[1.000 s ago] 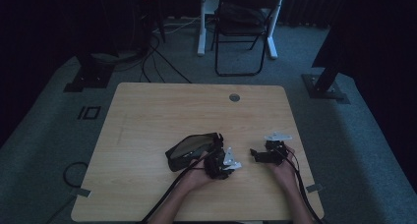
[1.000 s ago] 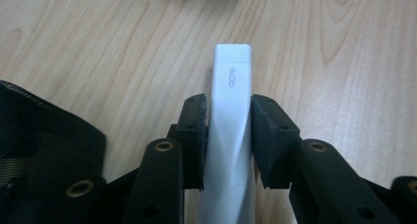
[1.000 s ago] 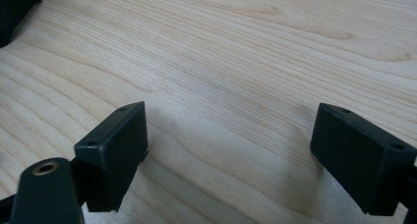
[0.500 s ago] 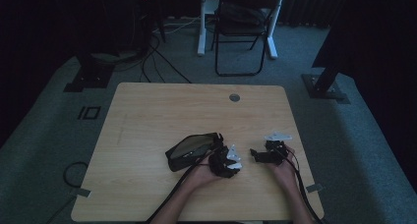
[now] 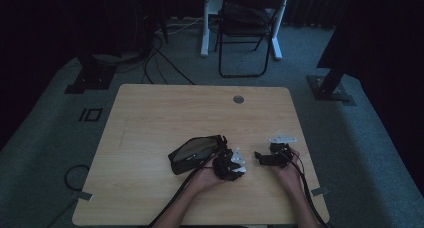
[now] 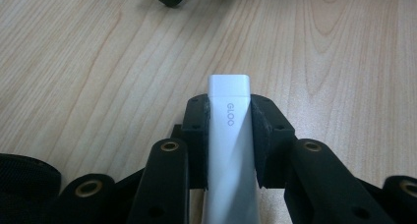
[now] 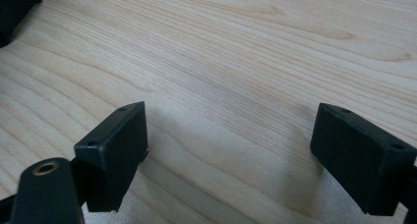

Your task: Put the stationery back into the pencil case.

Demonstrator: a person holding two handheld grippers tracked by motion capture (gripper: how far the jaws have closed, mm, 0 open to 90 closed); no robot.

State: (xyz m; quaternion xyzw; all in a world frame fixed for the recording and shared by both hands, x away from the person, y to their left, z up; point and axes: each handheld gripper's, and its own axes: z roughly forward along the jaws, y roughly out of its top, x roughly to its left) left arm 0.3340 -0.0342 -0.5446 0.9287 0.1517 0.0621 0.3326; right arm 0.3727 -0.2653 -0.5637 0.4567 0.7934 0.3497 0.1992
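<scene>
pouch [image 5: 195,153]: a dark soft pouch lies open on the desk [image 5: 165,113], near the middle of the front half, just left of the left gripper.
left gripper [image 5: 231,163]: it is beside the right end of the pouch, near the front edge of the desk; compared with a second ago the hand is almost in the same place.
change: the jaws have just been closing, and in the left gripper view they now press from both sides on the white glue stick [image 6: 229,135].
glue stick: it stands between the two pads with its flat end, printed "GLOO", pointing out past them over the bare wood; it is held, not lying free.
meaning: I judge that the grasp is now done, so the stick can be lifted and carried, probably toward the open pouch.
right gripper [image 5: 267,157]: it waits near the front right corner of the desk, as in the earlier pictures.
right jaws: they stand wide apart in the right gripper view [image 7: 231,160], with only wood between them.
</scene>
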